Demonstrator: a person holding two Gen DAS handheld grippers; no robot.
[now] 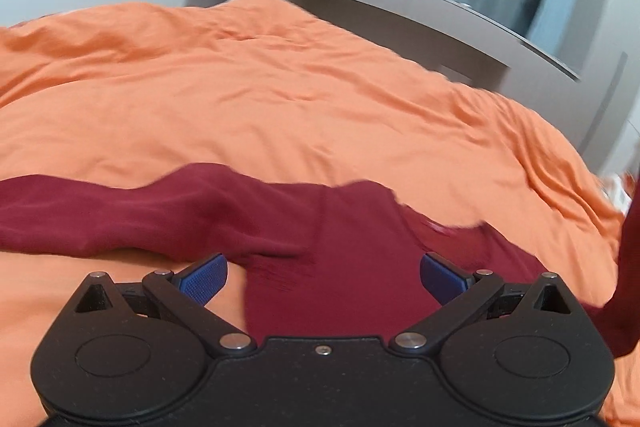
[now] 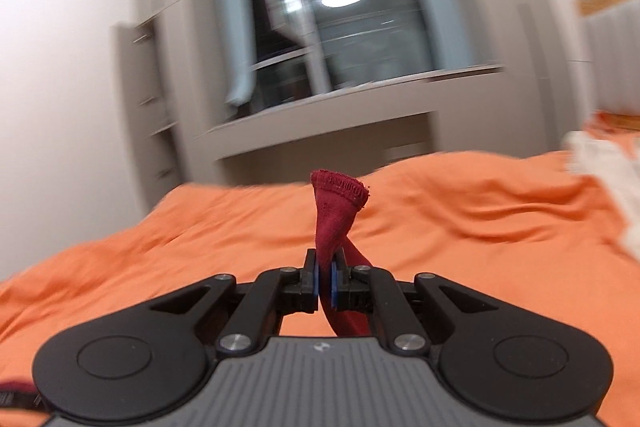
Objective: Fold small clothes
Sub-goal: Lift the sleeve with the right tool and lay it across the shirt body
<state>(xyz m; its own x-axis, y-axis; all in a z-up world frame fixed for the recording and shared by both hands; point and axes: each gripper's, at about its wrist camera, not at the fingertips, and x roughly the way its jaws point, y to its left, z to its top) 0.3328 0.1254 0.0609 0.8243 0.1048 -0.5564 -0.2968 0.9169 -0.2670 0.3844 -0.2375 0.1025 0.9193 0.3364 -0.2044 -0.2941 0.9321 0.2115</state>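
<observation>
A dark red garment (image 1: 224, 215) lies spread across the orange bed cover (image 1: 240, 99). My left gripper (image 1: 323, 275) is open just above the garment, its blue pads (image 1: 204, 279) wide apart on either side of a fold. My right gripper (image 2: 325, 281) is shut on a hemmed corner of the dark red garment (image 2: 338, 203), which sticks up above the fingers. The held part hangs down as a red strip at the right edge of the left wrist view (image 1: 628, 267).
The orange bed cover (image 2: 480, 219) fills the lower half of both views. A window with a sill (image 2: 340, 39) stands beyond the bed. A white cloth (image 2: 608, 179) lies at the bed's far right. A shelf unit (image 2: 148, 91) stands left of the window.
</observation>
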